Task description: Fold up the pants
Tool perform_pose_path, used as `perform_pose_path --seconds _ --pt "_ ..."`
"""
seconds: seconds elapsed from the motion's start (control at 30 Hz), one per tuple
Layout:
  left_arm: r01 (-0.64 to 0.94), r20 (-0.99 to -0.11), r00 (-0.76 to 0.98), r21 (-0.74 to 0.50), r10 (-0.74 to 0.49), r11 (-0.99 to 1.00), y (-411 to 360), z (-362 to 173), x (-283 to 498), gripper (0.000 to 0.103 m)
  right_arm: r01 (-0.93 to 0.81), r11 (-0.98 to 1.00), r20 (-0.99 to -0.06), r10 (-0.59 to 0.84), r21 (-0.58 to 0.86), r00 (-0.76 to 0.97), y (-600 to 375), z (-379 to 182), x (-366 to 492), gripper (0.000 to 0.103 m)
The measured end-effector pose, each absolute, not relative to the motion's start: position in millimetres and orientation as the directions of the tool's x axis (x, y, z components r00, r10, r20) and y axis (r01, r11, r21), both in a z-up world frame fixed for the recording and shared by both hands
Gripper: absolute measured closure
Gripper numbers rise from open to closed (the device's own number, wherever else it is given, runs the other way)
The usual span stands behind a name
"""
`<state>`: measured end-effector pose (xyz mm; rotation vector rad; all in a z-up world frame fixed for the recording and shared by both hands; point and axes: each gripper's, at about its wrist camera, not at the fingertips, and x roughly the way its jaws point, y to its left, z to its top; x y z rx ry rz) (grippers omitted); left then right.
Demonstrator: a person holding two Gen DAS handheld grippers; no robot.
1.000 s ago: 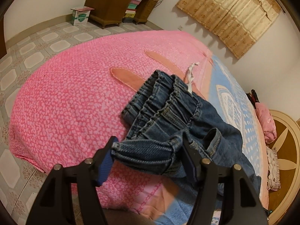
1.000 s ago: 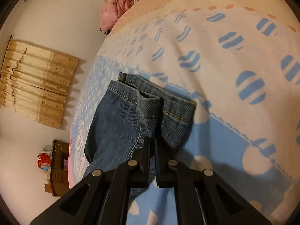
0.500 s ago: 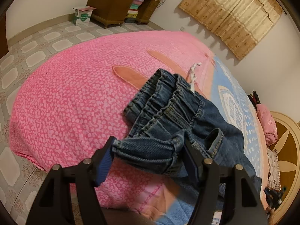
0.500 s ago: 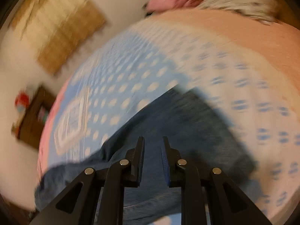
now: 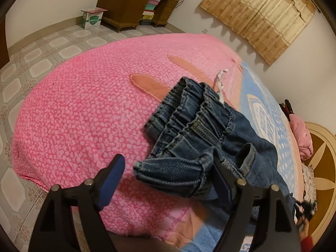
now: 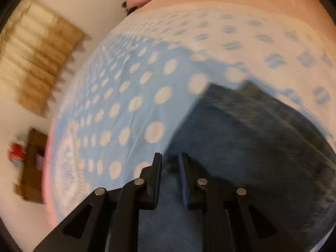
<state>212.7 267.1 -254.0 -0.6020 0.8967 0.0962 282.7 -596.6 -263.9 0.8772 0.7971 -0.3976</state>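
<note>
Left tongs (image 5: 168, 180) now spread off jeans (image 5: 201, 134); right tongs (image 6: 170, 178) parted (was clamped).

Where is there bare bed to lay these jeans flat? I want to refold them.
The pink quilt left of the jeans is bare out to the bed edge. The blue dotted sheet beyond them is bare too. Pillows crowd the headboard end.

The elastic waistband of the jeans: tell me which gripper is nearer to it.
Left. The left gripper hangs open right at the waistband, a bunched denim fold between its fingers. The right gripper is slightly open over plain denim of the jeans; no waistband shows there.
</note>
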Motion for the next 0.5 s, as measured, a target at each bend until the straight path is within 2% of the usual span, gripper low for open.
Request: perform_pose_path --seconds 0.1,0.17,0.23,0.33,0.43,0.5 --pt "-0.329 -0.755 0.633 -0.461 -0.169 0.824 267 -255 216 0.020 0.573 0.638 -0.703 -0.069 0.514 0.708 -589 -239 227 0.084" --pt "-0.329 -0.754 0.636 -0.456 -0.163 0.827 266 -255 217 0.020 0.594 0.564 -0.659 -0.114 0.573 0.744 -597 -236 174 0.081" --pt "-0.332 -0.755 0.638 -0.447 -0.151 0.831 263 -254 217 0.020 0.642 0.462 -0.664 -0.142 0.612 0.735 -613 -247 130 0.077" --pt "-0.347 -0.759 0.636 -0.443 -0.140 0.827 260 -253 217 0.020 0.656 0.408 -0.685 -0.096 0.635 0.722 -620 -266 115 0.077" --pt "-0.355 -0.762 0.635 -0.433 -0.126 0.829 256 -251 215 0.020 0.611 0.382 -0.649 -0.037 0.694 0.760 -622 -276 119 0.076" --pt "-0.357 -0.764 0.633 -0.429 -0.123 0.830 255 -250 212 0.020 0.662 0.350 -0.699 -0.029 0.663 0.715 -624 -282 131 0.071"
